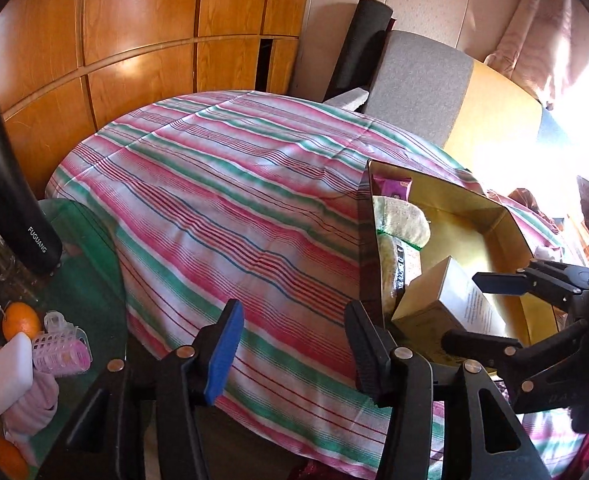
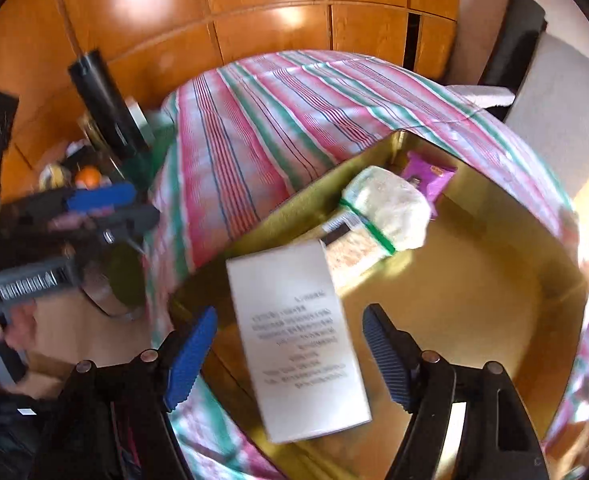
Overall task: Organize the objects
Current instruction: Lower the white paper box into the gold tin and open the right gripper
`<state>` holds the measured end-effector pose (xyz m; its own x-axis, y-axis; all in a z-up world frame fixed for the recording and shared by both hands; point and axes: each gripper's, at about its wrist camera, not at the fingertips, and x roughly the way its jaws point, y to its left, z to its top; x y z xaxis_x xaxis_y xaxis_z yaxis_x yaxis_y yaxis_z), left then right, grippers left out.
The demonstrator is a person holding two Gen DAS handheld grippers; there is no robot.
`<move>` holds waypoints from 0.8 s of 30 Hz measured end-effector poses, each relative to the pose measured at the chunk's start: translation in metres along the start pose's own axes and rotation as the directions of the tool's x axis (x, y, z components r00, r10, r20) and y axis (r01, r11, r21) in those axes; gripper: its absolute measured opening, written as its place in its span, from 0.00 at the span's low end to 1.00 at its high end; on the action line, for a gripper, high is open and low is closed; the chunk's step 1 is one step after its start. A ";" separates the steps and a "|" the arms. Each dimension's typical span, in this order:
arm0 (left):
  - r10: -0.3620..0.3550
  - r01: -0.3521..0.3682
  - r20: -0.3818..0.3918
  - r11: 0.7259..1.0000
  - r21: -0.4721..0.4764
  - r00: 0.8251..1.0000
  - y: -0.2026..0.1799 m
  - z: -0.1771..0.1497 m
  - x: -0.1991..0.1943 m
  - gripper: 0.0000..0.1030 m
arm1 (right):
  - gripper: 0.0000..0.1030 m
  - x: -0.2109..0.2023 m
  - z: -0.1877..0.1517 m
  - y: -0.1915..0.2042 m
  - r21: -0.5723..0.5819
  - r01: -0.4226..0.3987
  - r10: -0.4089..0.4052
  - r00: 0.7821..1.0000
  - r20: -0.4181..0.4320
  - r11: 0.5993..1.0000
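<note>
on the far left, upon a green glass table (image 1: 90, 280), stands a tall black flask (image 1: 10, 196) with the word "fuguang" on it. near its foot lie an orange (image 1: 21, 320), a white bar like soap (image 1: 4, 376) and a pink hair roller (image 1: 64, 350), close together; the roller touches the white bar.

to the right of the glass table is a bed covered with a striped cloth (image 1: 222, 200) in pink, green and white. the left gripper (image 1: 290, 348) hovers over this cloth, its jaws wide apart and holding nothing.

further right, on the cloth, sits a gold box (image 2: 494, 300) with no lid. at its far end lie a purple packet (image 2: 430, 176), a pale bag with a green band (image 2: 390, 208) and a flat grain packet (image 2: 354, 248) under that bag. nearer, a white carton (image 2: 298, 340) with printed lines rests against the left wall of the box, tilted, partly over the rim.

the right gripper (image 2: 290, 360) is over this carton, one finger at each side. its jaws are spread wider than the carton and do not touch it. behind the bed a grey chair (image 1: 418, 84) stands against the wall.
</note>
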<state>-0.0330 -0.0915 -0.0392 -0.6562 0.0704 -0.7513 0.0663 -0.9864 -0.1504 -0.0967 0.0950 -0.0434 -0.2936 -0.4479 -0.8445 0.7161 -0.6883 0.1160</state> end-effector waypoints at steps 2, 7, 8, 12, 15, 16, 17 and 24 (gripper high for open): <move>0.000 0.000 0.004 1.000 0.000 1.000 -0.001 0.001 -0.002 0.52 | 0.74 0.005 0.001 0.006 -0.005 -0.030 0.030 1.000 -0.003 1.000; 0.005 -0.005 0.020 1.000 0.002 1.000 -0.001 0.004 -0.008 0.53 | 0.76 0.007 -0.001 0.027 -0.055 -0.053 0.052 0.998 -0.020 0.997; 0.007 -0.007 0.023 1.000 0.003 1.000 -0.001 0.004 -0.010 0.53 | 0.76 0.007 0.000 0.026 -0.047 -0.051 0.050 0.999 -0.019 0.998; 0.014 -0.015 0.039 1.000 0.013 0.999 -0.003 0.005 -0.016 0.55 | 0.75 -0.007 -0.004 0.016 0.002 -0.031 0.031 0.999 0.010 1.000; 0.017 -0.019 0.055 0.999 0.030 0.998 -0.009 0.006 -0.021 0.55 | 0.75 -0.027 -0.010 0.003 0.062 -0.012 0.008 0.998 0.060 0.998; 0.019 -0.022 0.062 0.999 0.038 0.998 -0.011 0.006 -0.022 0.55 | 0.75 -0.033 -0.011 0.000 0.079 0.001 -0.007 0.997 0.076 0.997; 0.021 -0.024 0.069 0.999 0.046 0.997 -0.013 0.006 -0.024 0.56 | 0.75 -0.039 -0.014 -0.004 0.097 0.017 -0.026 0.996 0.089 0.995; 0.002 -0.012 0.096 0.995 0.101 0.995 -0.033 0.007 -0.036 0.57 | 0.75 -0.070 -0.039 -0.026 0.208 0.178 -0.204 0.972 0.114 0.962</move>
<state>-0.0173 -0.0623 -0.0029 -0.7249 0.0539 -0.6868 -0.0020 -0.9971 -0.0762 -0.0697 0.1662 -0.0073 -0.5044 -0.3599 -0.7849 0.5048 -0.8604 0.0702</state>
